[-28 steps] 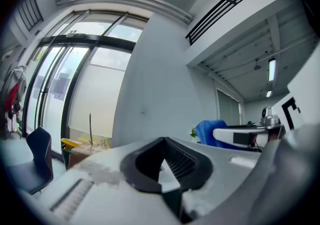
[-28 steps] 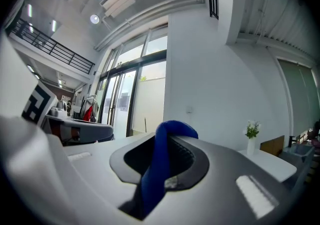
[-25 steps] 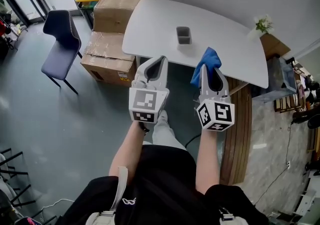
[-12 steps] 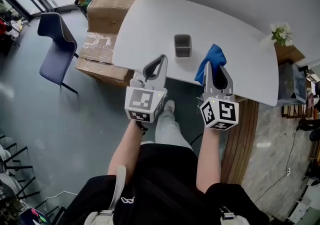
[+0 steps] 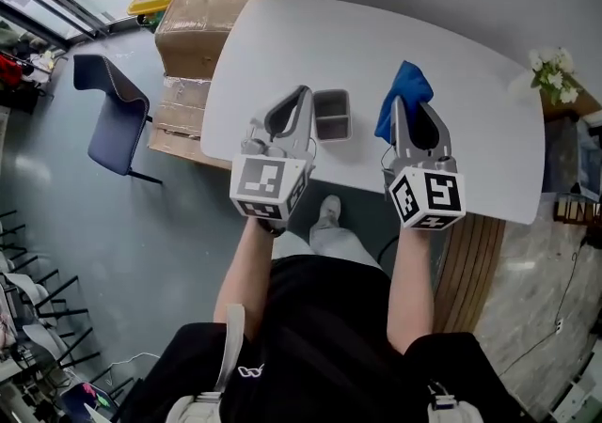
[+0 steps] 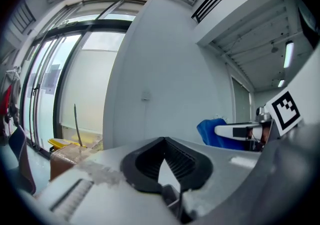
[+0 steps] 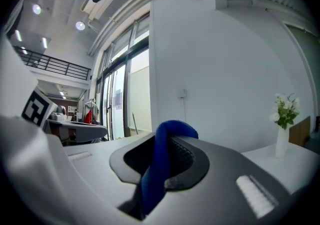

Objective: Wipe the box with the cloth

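Right claw (image 5: 399, 103) clenches blue cloth (image 5: 406, 85); left claw (image 5: 302, 93) clenched empty beside box (image 5: 331, 117).

- The right gripper (image 7: 171, 145) has its two jaws closed on a blue cloth (image 7: 159, 169).
- The cloth stands up between the dark ribbed pads (image 7: 187, 161), and its top folds over above the jaw tips.
- Behind the jaws is a plain white wall (image 7: 225, 69) with a small switch plate (image 7: 183, 92).
- At the right, a white vase with white flowers (image 7: 284, 119) stands on the white table (image 7: 300, 156).
- At the left, the left gripper (image 7: 95, 130) shows from the side, with its marker cube (image 7: 35, 110).
- Tall windows (image 7: 125, 104) are further behind.
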Demonstrator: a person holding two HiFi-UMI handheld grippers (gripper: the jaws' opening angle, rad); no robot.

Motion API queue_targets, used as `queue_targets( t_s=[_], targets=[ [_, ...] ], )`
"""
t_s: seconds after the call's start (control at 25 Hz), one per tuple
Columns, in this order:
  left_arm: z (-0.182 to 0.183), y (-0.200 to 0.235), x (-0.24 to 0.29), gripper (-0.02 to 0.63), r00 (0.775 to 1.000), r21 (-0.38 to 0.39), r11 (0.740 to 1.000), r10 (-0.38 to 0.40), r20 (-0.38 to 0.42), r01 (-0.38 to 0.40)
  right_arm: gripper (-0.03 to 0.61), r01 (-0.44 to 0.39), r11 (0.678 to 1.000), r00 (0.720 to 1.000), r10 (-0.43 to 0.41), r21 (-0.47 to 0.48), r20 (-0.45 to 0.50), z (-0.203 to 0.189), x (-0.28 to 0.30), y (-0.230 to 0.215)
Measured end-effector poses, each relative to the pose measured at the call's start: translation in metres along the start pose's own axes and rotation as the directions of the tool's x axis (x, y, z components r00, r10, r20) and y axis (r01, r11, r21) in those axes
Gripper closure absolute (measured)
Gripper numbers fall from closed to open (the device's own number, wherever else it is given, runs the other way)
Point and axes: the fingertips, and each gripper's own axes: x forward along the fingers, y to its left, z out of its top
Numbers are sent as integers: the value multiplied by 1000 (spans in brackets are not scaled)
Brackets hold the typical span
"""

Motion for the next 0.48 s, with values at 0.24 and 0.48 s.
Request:
queue_targets(
  t_s=[0.24,0.48],
  targets=[
    [2,-1,18,613,1000,48,999,-14,0,14,525,-58,998,998,58,-1,-13,-4,15,-1],
    [-11,7,27,612,998,120,992,-45,-37,49,525,-95,995,996,95,-13,0,-1,30,7]
  ],
)
